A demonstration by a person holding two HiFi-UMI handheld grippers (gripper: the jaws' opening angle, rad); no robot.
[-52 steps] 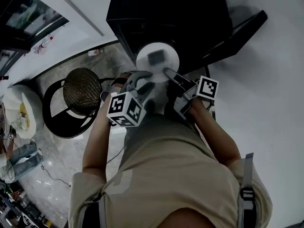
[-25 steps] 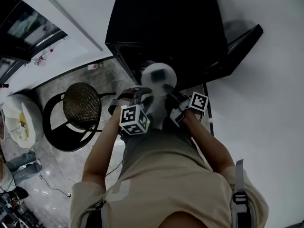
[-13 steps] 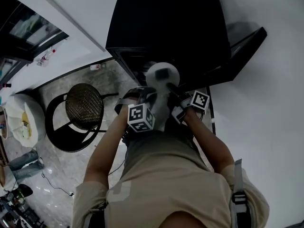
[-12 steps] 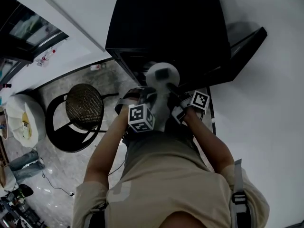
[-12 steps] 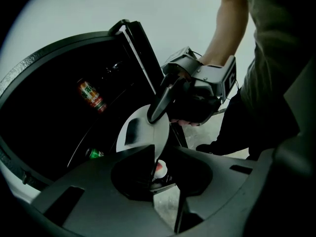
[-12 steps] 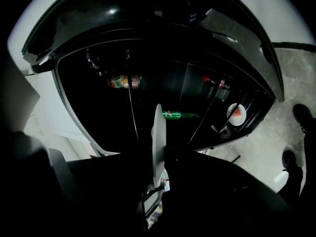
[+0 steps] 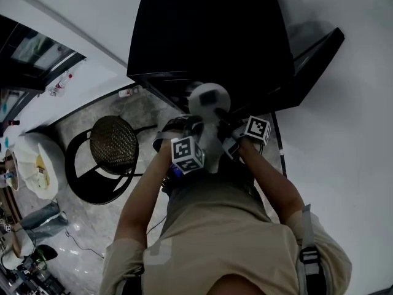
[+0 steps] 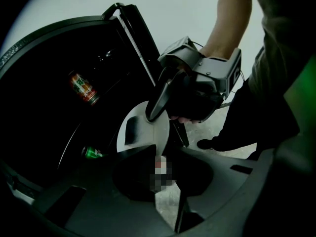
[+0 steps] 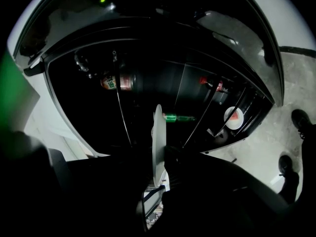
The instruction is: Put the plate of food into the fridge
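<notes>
A white plate [image 7: 209,100] carrying a dark piece of food [image 7: 209,95] hangs in front of the open black fridge [image 7: 209,35]. My left gripper [image 7: 195,120] grips the plate's near rim. Its jaws have just been closing, then eased slightly, with the rim between them. My right gripper [image 7: 220,113] is shut on the rim's right side. In the left gripper view the plate [image 8: 145,127] tilts toward the dark fridge, with the right gripper [image 8: 154,113] on it. The right gripper view shows the plate [image 9: 159,137] edge-on, rising from the right gripper [image 9: 160,176].
The fridge door [image 7: 313,60] stands open to the right. Inside are wire shelves, a red can [image 9: 116,82], a green bottle [image 9: 177,117] and a red-and-white item [image 9: 233,116]. A stool with a woven seat [image 7: 113,145] stands on the left.
Both grippers have sunk with the plate and drawn closer to the fridge opening. The plate looks smaller than before.
</notes>
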